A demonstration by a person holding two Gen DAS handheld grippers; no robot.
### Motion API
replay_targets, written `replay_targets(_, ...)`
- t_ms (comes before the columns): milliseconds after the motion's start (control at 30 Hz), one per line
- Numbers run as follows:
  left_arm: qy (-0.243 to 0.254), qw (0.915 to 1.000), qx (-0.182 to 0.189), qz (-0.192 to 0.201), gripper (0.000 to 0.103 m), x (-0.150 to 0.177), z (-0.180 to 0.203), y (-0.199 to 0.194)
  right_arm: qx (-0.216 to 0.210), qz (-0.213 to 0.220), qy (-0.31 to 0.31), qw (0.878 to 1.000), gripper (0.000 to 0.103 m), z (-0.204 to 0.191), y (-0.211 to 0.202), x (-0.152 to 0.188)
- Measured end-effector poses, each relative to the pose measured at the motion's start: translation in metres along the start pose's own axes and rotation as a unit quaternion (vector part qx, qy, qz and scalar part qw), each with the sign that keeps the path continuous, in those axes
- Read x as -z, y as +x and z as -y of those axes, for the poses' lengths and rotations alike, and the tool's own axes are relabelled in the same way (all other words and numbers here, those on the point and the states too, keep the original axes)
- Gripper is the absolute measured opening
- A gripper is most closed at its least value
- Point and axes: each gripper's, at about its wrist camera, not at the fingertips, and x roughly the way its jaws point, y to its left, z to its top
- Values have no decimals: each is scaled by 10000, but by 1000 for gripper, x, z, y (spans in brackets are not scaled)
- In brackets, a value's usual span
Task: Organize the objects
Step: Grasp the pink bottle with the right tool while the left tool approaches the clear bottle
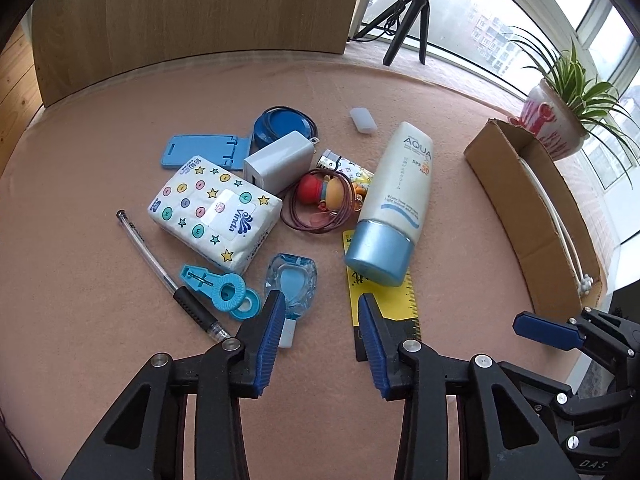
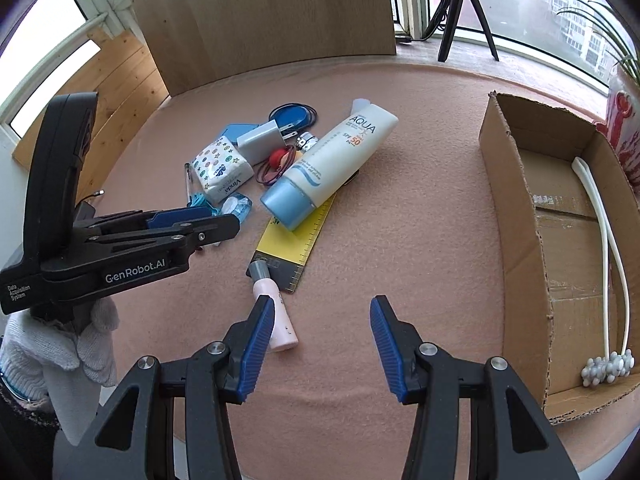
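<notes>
**Pink cloth, cluttered middle, box at right**

Pink cloth over the table, wooden panel standing at the far edge, window and tripod beyond.

Left gripper angled steeply down at the near edge of the pile, jaws partly apart with nothing between the pads. Left finger just over a clear blue dispenser, right finger tip over the yellow ruler. No grip on either.

Right gripper tilted down likewise, jaws standing well apart and empty, bare cloth between them. Small pink bottle lying just beside and partly behind its left finger; touching or not, cannot tell. White knitted glove at the near left, under the left gripper's body.

Sunscreen tube lying with its cap on the ruler, cap toward the near side. Left of it: tissue pack, pen, grey charger, blue tape rings, toy with cord.

Cardboard box open at the far right, white cable lying inside, well apart from the pile. Potted plant behind the box.
</notes>
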Motion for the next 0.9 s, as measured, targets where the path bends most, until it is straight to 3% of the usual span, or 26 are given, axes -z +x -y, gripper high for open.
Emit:
replay_targets(533, 393, 9985, -276, -270, 41, -14, -1, 30, 38, -360, -276, 9990, 46, -26, 35, -4)
replay_targets(767, 443, 9982, -349, -212, 34, -13, -2, 30, 164, -443, -526, 9975, 46, -38, 46, -5)
replay_targets(900, 429, 9982, -383, -164, 34, -8, -2, 28, 221, -586, -623, 9961, 32, -41, 57, -5)
